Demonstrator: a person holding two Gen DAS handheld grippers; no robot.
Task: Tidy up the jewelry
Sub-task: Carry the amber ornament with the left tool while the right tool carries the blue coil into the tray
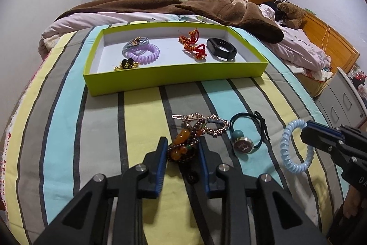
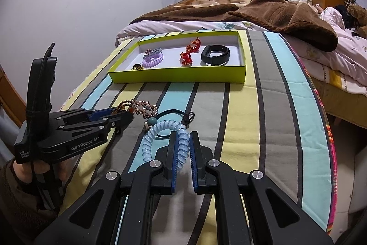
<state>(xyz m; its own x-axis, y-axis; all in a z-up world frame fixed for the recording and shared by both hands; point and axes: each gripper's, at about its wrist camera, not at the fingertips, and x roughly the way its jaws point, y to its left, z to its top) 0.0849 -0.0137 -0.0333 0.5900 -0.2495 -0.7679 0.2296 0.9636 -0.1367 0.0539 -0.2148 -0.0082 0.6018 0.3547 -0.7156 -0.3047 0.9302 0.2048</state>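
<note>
The left tool is set down on the striped bed cover with its blue-padded fingers at about half width around a dark beaded bracelet with amber-orange stones. The beads lie between the two pads; whether the pads press on them cannot be told. Just beyond the left tool's tips, a rose-gold chain hair clip lies tangled against the bracelet.

To the right of that tool, a dark elastic hair tie with a teal bead and a round metal charm rests on the cover. Further right, a pale blue spiral hair tie is clamped by one side between the narrowly set pads of the right tool, the rest of the loop lying out to that tool's left.

Well ahead of both tools stands a shallow lime-green cardboard tray with a white floor. In it lie a lilac spiral hair tie, red beaded ornaments, a black wristband and a small black-and-gold piece.
</note>
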